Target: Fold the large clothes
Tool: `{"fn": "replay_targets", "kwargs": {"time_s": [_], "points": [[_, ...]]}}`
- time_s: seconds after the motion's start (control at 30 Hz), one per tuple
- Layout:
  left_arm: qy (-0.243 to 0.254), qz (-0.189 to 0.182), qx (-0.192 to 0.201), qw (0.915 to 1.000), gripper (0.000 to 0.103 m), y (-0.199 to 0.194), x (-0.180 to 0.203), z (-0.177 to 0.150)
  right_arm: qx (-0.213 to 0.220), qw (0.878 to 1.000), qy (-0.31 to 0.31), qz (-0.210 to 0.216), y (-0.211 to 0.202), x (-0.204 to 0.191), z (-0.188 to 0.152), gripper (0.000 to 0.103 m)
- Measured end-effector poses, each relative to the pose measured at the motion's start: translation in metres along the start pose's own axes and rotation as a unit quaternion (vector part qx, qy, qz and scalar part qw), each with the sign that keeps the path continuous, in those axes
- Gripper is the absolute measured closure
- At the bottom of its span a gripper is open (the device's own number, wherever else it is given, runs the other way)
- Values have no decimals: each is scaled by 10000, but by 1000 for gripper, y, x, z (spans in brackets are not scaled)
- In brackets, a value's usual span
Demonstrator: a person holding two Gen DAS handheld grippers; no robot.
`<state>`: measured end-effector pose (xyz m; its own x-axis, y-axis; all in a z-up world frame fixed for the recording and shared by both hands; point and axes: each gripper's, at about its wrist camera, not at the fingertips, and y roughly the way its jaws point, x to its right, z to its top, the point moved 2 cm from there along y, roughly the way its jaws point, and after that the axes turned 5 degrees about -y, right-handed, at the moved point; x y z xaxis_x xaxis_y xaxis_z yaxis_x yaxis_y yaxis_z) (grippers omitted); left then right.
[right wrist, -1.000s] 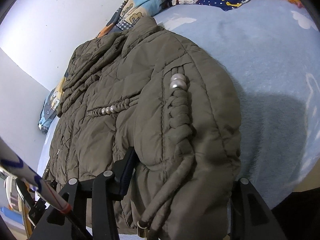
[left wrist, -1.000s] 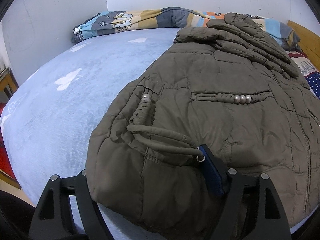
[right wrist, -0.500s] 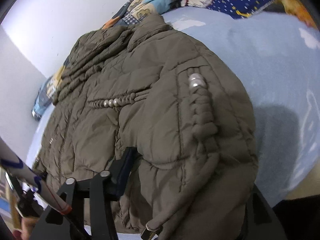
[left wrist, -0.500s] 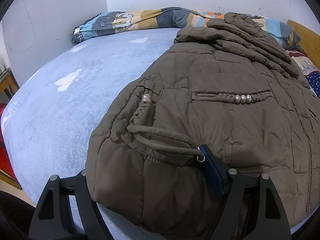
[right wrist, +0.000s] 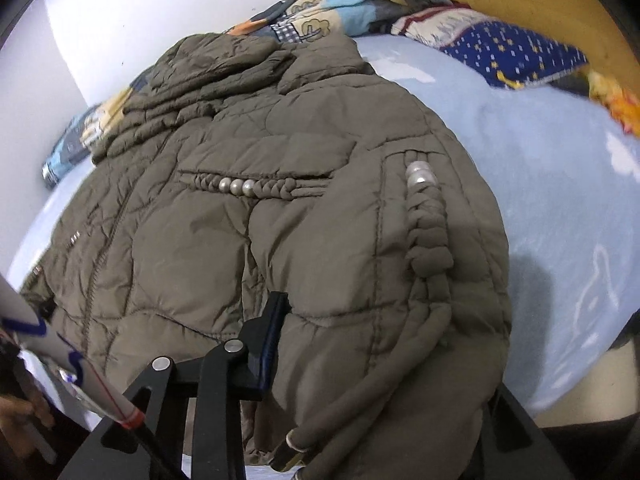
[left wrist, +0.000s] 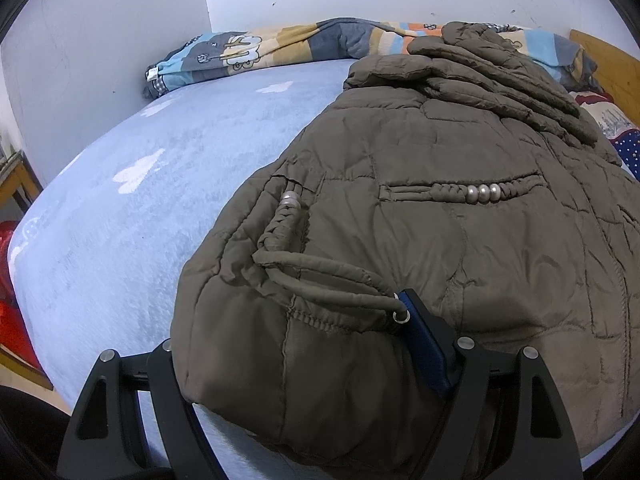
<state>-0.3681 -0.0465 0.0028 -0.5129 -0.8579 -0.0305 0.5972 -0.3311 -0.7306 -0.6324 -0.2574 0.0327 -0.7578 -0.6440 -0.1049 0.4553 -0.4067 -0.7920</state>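
1. The big olive puffer jacket lies front-up across the pale blue bed, its hem at the near edge of the mattress and its collar bunched up towards the far wall by the patchwork quilt

2. The left gripper has the hem corner on its side sitting between its jaws, which stand wide; from what I can see the padded cloth fills the gap, but I would call that straddling, not a firm pinch

3. The right gripper is at the other hem corner; one finger presses against the quilting, while the other is mostly buried behind the bulge of fabric, so the jaws look wide apart with the corner between them

4. My reading is that the step in hand is taking both bottom corners so the hem can be carried up towards the collar

5. To do that well, each claw should close on the whole thickness of the corner, front and back panel together, or the back panel may stay behind on the bed

6. The braided drawcord lies loose right beside the left claw's inner finger, and its twin runs down the right side; best keep both out of the bite so they do not drag or twist the fold

7. Lift both corners level and together, since puffy fill slides and springs back; a lopsided raise would likely leave a crooked crease

8. The bunched collar may want flattening before the hem lands on it
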Motion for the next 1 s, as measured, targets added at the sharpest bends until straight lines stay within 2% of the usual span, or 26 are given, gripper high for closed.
{"fn": "replay_targets", "kwargs": {"time_s": [0.37, 1.0], "points": [[196, 179, 134, 9996, 23, -3, 8, -2, 24, 9989, -384, -255, 0, -7, -1, 63], [252, 202, 167, 9993, 23, -4, 9, -3, 42, 9958, -709, -586, -2, -16, -2, 61]]}}
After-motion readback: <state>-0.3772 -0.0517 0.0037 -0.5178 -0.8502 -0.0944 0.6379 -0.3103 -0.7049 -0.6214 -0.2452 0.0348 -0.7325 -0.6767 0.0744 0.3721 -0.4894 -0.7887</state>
